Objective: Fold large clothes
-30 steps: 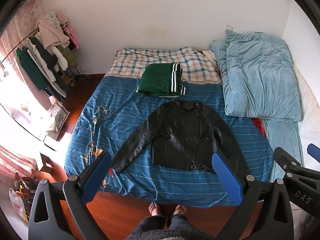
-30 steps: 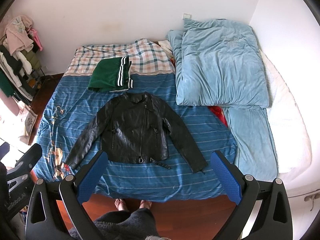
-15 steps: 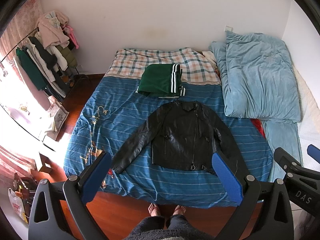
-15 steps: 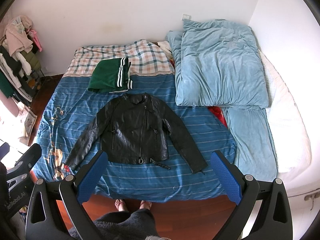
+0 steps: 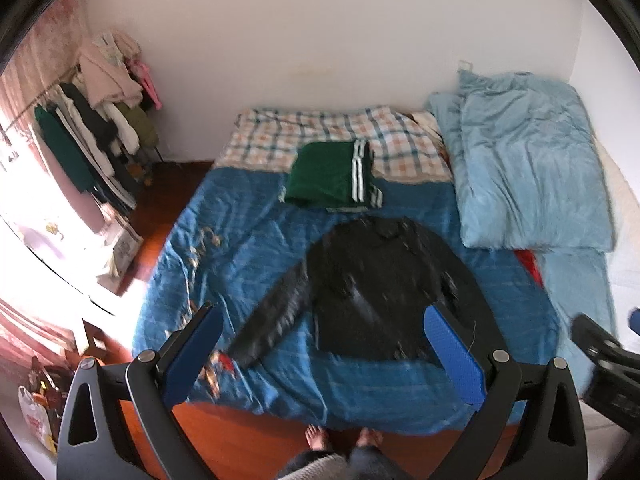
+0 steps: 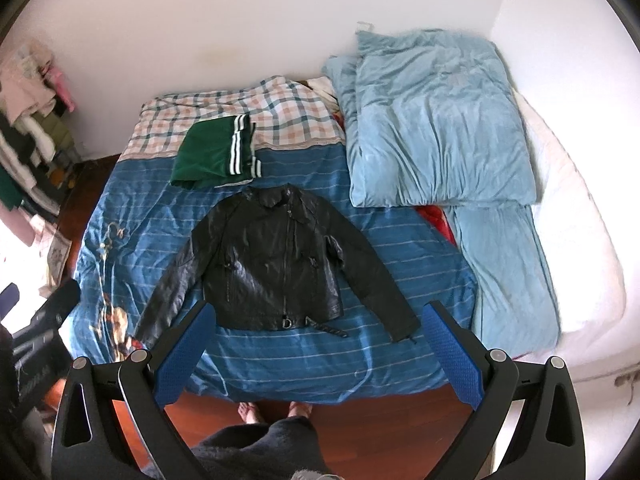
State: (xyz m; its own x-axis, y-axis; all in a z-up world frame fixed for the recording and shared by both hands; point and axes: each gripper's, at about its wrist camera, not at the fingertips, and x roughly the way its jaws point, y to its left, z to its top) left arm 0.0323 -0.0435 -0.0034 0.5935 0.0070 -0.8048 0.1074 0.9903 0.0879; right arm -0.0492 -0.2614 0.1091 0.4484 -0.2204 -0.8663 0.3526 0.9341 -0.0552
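Right wrist view: bed (image 6: 360,368), blue striped cover. Pale blue duvet (image 6: 436,128) along its right side. Black leather jacket (image 6: 276,264) spread flat, front up, sleeves out. Folded green garment (image 6: 208,156) beyond the collar. Left tongs (image 5: 324,356), right tongs (image 6: 316,356): both spread apart, empty, above the near edge.

Left view blurs the black jacket (image 5: 376,284); its zipper unreadable.

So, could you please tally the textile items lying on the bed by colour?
Black: 1, the leather jacket
Green: 1, the folded green garment with white stripes
Light blue: 1, the duvet
Plaid: 1, the plaid cover
Blue striped: 1, the bedspread
Total: 5
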